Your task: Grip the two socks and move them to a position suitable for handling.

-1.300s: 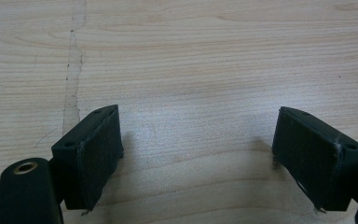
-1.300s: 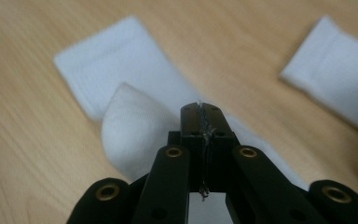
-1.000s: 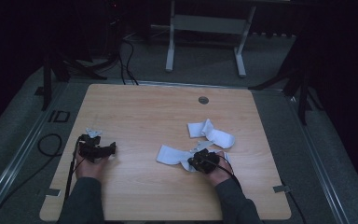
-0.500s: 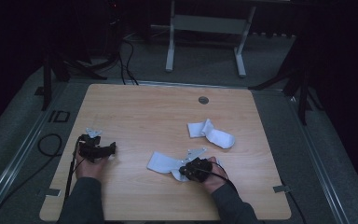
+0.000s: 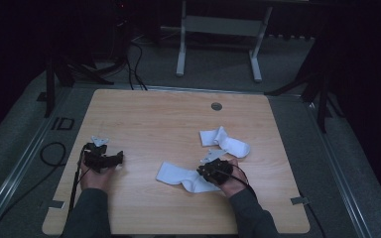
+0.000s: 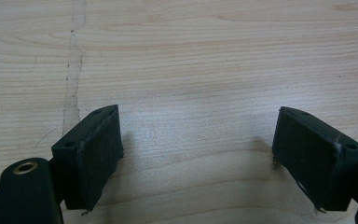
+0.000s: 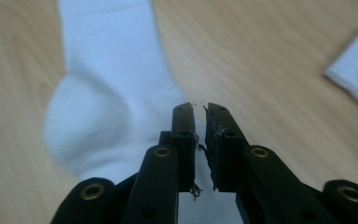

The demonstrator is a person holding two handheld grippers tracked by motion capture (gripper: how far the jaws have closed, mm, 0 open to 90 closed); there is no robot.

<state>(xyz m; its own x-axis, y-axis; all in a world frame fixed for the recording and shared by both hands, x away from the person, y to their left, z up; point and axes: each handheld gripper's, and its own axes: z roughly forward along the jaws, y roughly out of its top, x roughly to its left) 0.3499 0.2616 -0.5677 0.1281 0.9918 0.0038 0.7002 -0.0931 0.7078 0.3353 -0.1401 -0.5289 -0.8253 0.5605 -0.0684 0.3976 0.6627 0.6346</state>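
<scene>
No brand, label or readable writing on either sock or on the wooden tabletop [image 5: 144,119].

Two white cotton socks counted. Two black two-jaw grippers counted, one in each hand.

Right gripper [image 7: 199,108]: jaws narrow, a thin slit between the pads, just been opening. Nearer white sock [image 7: 102,88] lying flat on the wood, spreading ahead of the jaws and to their left, its cloth running on beneath them and showing white through the slit low down; pads not seen pressing on it. From above, the same right gripper [image 5: 206,171] poised over that sock's [image 5: 176,174] end nearest the person.

Second white sock [image 7: 356,77] off ahead and to the right of the right jaws, well apart from them; from above [image 5: 225,141], bent, just beyond the right hand.

Left gripper [image 6: 198,140]: jaws wide apart, nothing but bare wood grain between and ahead of them. From above, left gripper [image 5: 116,159] well apart from both socks.
</scene>
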